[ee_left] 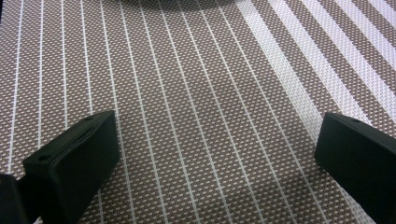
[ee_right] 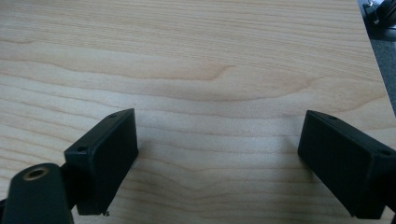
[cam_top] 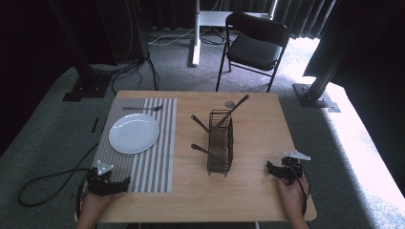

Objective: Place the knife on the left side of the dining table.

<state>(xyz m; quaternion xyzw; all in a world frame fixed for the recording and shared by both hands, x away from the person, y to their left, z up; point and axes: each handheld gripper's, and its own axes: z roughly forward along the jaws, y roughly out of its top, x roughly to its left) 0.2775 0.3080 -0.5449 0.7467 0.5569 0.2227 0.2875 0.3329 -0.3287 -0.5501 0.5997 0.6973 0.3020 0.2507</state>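
Note:
A white plate (cam_top: pixel 133 133) lies on a striped placemat (cam_top: pixel 157 162) on the left half of the wooden table (cam_top: pixel 253 191). A fork (cam_top: pixel 142 109) rests on the mat beyond the plate. In the middle stands a black wire cutlery basket (cam_top: pixel 220 142) with several dark-handled utensils (cam_top: pixel 232 110) sticking out. My left gripper (cam_top: pixel 111 182) rests at the mat's near left corner, jaws wide apart over the weave (ee_left: pixel 210 121), nothing between them. My right gripper (cam_top: pixel 279 170) sits near the table's front right, jaws wide over bare wood (ee_right: pixel 215 140), holding nothing.
A small round object (cam_top: pixel 229 103) lies on the table behind the basket. A black folding chair (cam_top: pixel 255 45) stands beyond the far edge, with stand bases and cables on the floor. A cable (cam_top: pixel 43 183) trails off the table's left side.

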